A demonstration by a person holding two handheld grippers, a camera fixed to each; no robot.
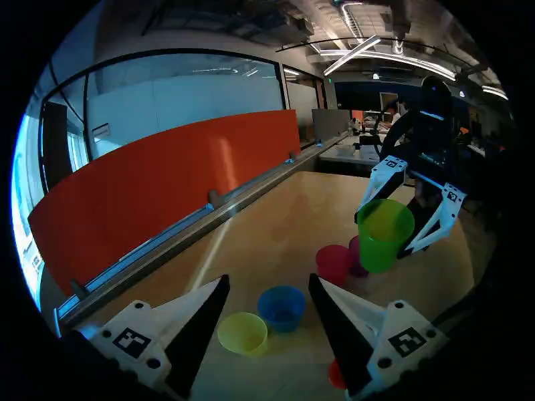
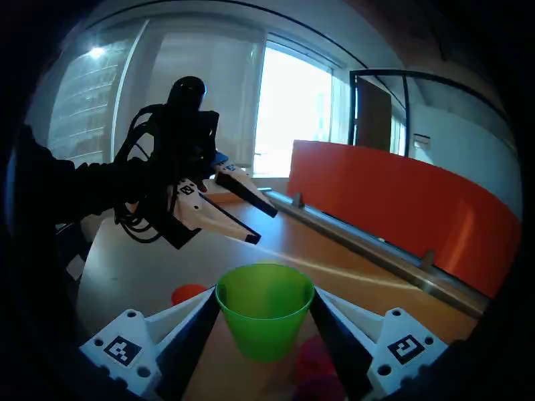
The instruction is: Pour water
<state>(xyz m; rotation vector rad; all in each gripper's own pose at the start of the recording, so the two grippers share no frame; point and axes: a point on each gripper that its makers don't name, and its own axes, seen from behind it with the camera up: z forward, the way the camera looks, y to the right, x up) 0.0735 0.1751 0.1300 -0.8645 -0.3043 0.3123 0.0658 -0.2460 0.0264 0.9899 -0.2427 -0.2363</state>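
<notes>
Green cup sits upright between the two fingers of the right hand-held gripper. Both fingers press on its sides just under the rim, so this hand-held gripper is closed around the cup. Whether there is water in it cannot be told.

Taking the pink cup on the wooden counter as the mark, the green cup is just beside it and somewhat higher, on the side away from the left hand-held gripper. A purple cup stands right against the pink cup, partly hidden behind the green cup's base. A blue cup stands near the pink cup, closer to the left hand-held gripper, and a yellow cup stands just past the blue one, farther from the pink cup. A red cup lies nearer still to that gripper, half hidden behind one of its fingers.

The left hand-held gripper is spread wide and holds nothing. The blue and yellow cups show in the gap between its fingers. In the right gripper view it hangs in the air above the counter, carried by an arm in a dark sleeve.

An orange partition runs along the counter's edge, well apart from the pink cup.
</notes>
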